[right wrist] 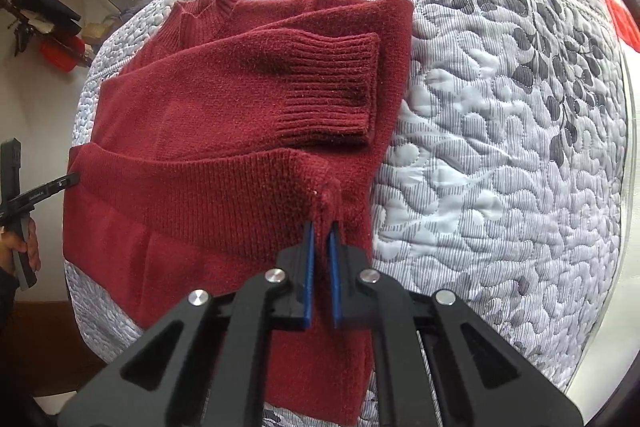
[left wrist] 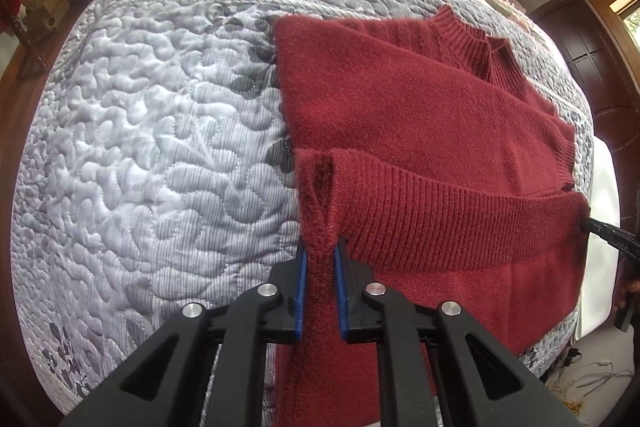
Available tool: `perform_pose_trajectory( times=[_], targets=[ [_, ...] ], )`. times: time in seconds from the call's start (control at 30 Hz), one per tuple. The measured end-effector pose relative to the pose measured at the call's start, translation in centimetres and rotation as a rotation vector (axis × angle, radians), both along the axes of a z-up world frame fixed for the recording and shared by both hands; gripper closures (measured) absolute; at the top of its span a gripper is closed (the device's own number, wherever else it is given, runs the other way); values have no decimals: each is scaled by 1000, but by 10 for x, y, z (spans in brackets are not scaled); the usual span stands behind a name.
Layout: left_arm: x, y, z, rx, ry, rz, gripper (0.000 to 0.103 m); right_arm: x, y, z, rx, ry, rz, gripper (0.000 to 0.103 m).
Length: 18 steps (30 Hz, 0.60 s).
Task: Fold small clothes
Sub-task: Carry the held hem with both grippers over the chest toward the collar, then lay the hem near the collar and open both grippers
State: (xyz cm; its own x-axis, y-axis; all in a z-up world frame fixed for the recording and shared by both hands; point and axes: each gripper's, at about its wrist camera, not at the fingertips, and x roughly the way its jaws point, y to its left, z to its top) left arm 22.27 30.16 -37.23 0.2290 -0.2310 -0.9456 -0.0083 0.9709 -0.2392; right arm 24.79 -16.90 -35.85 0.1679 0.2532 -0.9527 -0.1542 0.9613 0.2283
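A dark red knit sweater (left wrist: 400,99) lies on a grey quilted bedspread (left wrist: 160,147), collar at the far end and sleeves folded across the body. My left gripper (left wrist: 322,255) is shut on the left corner of the ribbed hem, which is lifted off the bed. In the right wrist view the sweater (right wrist: 224,99) fills the left half, a ribbed cuff on top. My right gripper (right wrist: 323,231) is shut on the other hem corner. Each gripper shows in the other's view at the hem's far end: the right gripper (left wrist: 592,225) and the left gripper (right wrist: 68,181).
The bedspread (right wrist: 500,147) stretches wide beside the sweater. A dark wooden cabinet (left wrist: 580,39) stands beyond the bed's right side. Cluttered shelves (left wrist: 40,7) sit past the left side. A person's hand (right wrist: 20,247) holds the left gripper's handle. A red item (right wrist: 624,19) lies at the far edge.
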Motion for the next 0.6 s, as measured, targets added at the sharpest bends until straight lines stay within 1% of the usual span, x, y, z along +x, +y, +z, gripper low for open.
perform_pose_trajectory(
  times=[0.17, 0.3, 0.43, 0.6],
  targets=[
    [-15, 2, 28, 11, -71, 19, 92, -13, -3, 26, 7, -52, -24, 98],
    [-25, 9, 56, -13, -137, 47, 92, -24, -5, 54, 21, -105, -43, 98],
    [-27, 13, 82, -25, -194, 49, 92, -29, -7, 81, 25, -152, -50, 98],
    [-21, 10, 115, -28, -265, 40, 92, -24, -7, 114, 28, -213, -47, 98]
  ],
)
